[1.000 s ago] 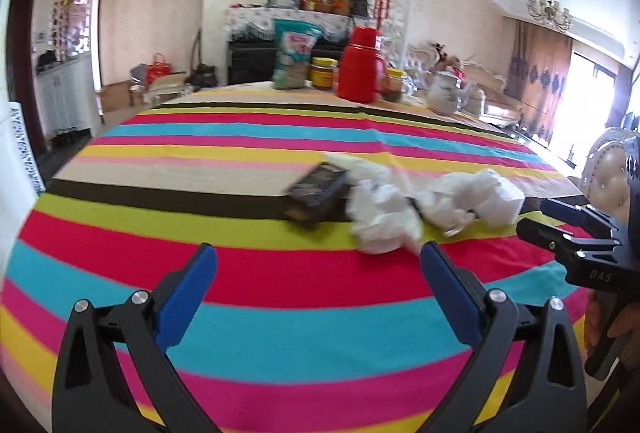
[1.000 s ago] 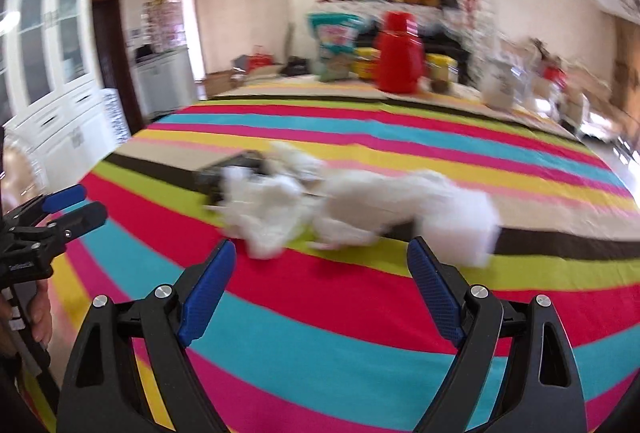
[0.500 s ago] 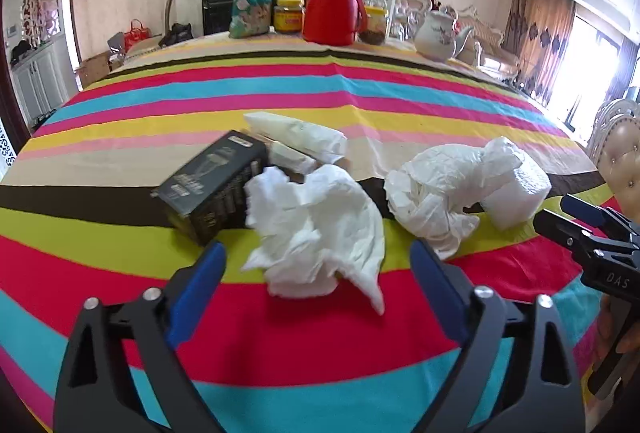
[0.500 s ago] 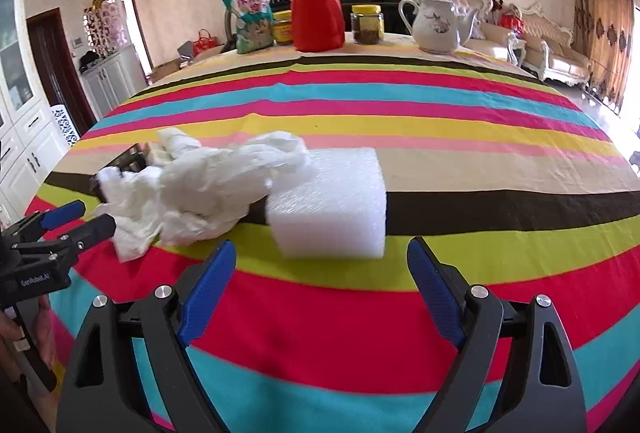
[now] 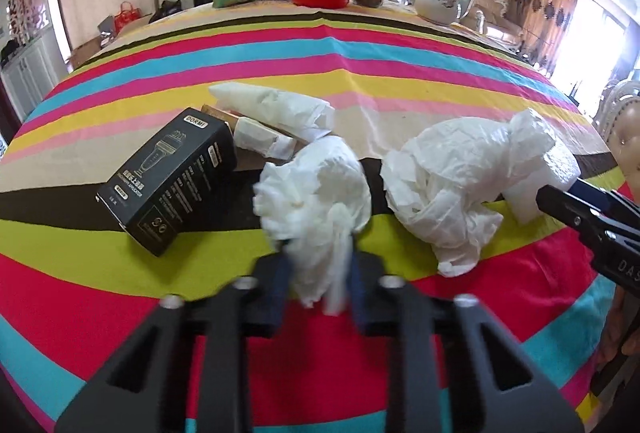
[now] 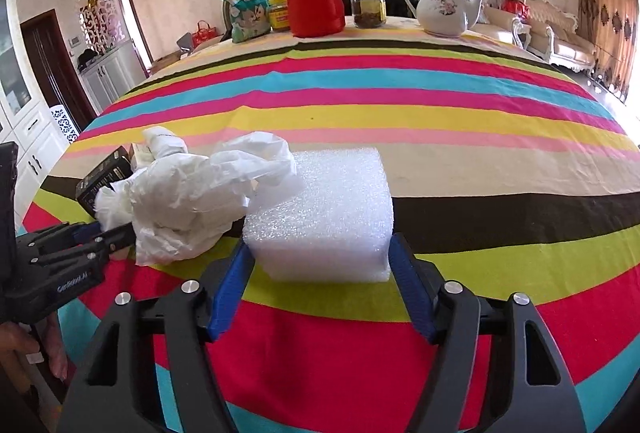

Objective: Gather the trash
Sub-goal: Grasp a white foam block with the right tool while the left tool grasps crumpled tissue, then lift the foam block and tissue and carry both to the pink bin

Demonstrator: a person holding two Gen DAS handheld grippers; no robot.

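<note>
We read "DORMI" on the black cardboard box (image 5: pixel 172 183) at ten o'clock; our left hand-held gripper (image 5: pixel 318 267) pinches crumpled white tissue (image 5: pixel 316 193), our right hand-held gripper (image 6: pixel 320 265), jaws just closing, presses the white foam block (image 6: pixel 324 213).

My striped woven cloth table cover (image 6: pixel 440 121) looks matt. The white foam block (image 6: pixel 324 217) is pebbled; my crumpled white tissue paper (image 5: pixel 316 189) is soft and creased. The black cardboard box (image 5: pixel 168 177) has a slight sheen.

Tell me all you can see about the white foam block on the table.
The white foam block is a boxy piece of bubbly packing foam with a rough top, resting flat on the striped tablecloth. The right gripper has just been closing; its blue pads sit against both sides. A crumpled white plastic wrap leans on its left edge.
</note>
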